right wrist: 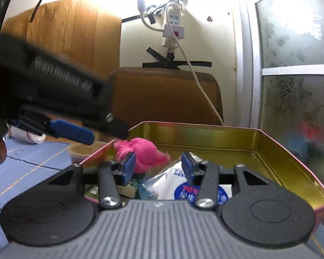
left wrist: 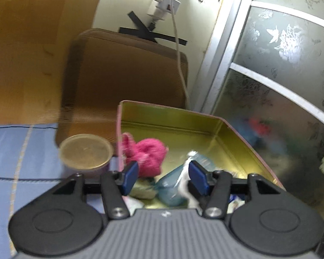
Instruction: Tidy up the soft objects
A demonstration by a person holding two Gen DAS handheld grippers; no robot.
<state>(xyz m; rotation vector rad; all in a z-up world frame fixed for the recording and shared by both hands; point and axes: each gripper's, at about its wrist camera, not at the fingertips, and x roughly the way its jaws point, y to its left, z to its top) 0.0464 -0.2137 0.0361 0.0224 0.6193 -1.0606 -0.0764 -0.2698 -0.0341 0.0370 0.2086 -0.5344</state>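
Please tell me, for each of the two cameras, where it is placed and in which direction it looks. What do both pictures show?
Left wrist: sits on the left gripper, looking forward and slightly down into the tin; its own two open fingers show, nothing between them.
Right wrist: sits on the right gripper, looking almost level over the tin; its own open fingers show, plus the left gripper at left.
Shared: tin, pink cloth, cup, brown cushion, power strip.
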